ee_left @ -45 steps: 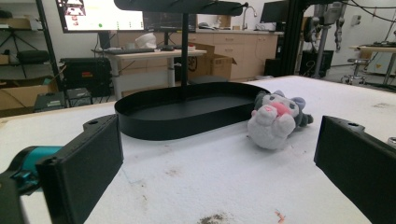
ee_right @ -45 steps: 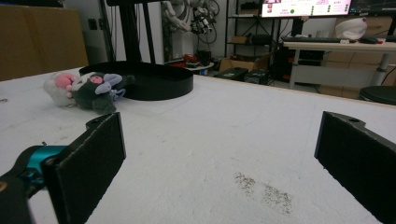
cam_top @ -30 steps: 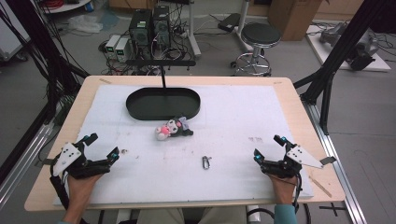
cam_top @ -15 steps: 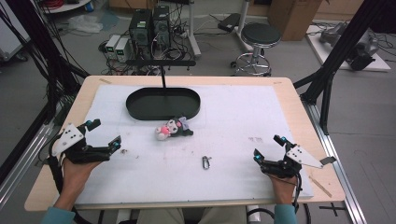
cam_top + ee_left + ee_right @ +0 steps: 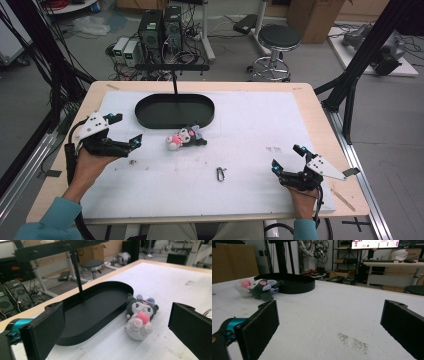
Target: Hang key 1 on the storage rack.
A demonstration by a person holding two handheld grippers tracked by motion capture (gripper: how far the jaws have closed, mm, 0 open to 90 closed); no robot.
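The plush toy [image 5: 185,137] lies on the white mat [image 5: 250,125] of the table [image 5: 320,115], just in front of the black oval tray [image 5: 175,111] and close to its near rim without clearly touching it; in the left gripper view it sits on its back, pink and grey belly up, between the two black jaws but well ahead of them. The left tongs [image 5: 125,131] hover at the mat's left part, to the left of the toy, jaws wide apart and holding nothing, with bare mat between them and the toy. The right tongs [image 5: 287,157] rest near the mat's front right corner, jaws also spread and empty, well apart from the toy. A small metal clip [image 5: 220,173] lies on the mat between the two tongs, nearer the front edge. The right half of the mat is open. Faint dark marks [image 5: 273,149] on the mat are too small to read as writing.
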